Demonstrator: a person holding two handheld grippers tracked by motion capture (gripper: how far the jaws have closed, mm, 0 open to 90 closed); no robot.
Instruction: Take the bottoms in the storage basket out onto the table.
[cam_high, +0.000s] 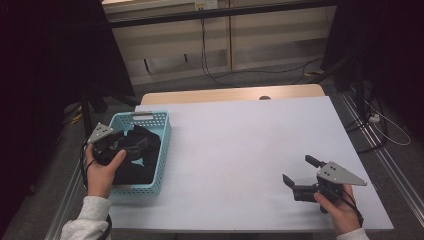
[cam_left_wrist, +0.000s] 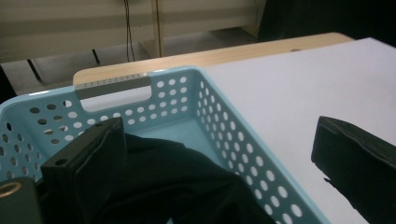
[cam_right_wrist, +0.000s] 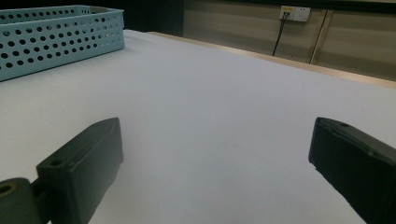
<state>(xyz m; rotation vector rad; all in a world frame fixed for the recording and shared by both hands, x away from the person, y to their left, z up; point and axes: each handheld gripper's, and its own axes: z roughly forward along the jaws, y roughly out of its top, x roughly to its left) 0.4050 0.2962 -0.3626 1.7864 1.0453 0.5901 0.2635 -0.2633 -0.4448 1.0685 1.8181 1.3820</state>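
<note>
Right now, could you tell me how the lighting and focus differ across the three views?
High view: dim room, dark corners, the white table evenly lit, no glare. Left gripper view: the black cloth in the blue basket is an underexposed mass, and the near jaws look soft. Right gripper view: the left hand-held gripper's basket side stays sharp, the right hand-held gripper blurs close up.

- One light-blue perforated basket (cam_high: 161, 150) stands on the table.
- One black garment (cam_high: 142, 155) lies in the basket.
- Two hand-held grippers: a left hand-held gripper (cam_high: 117, 142) and a right hand-held gripper (cam_high: 299, 171).
- One table (cam_high: 240, 140) with a white top.
</note>
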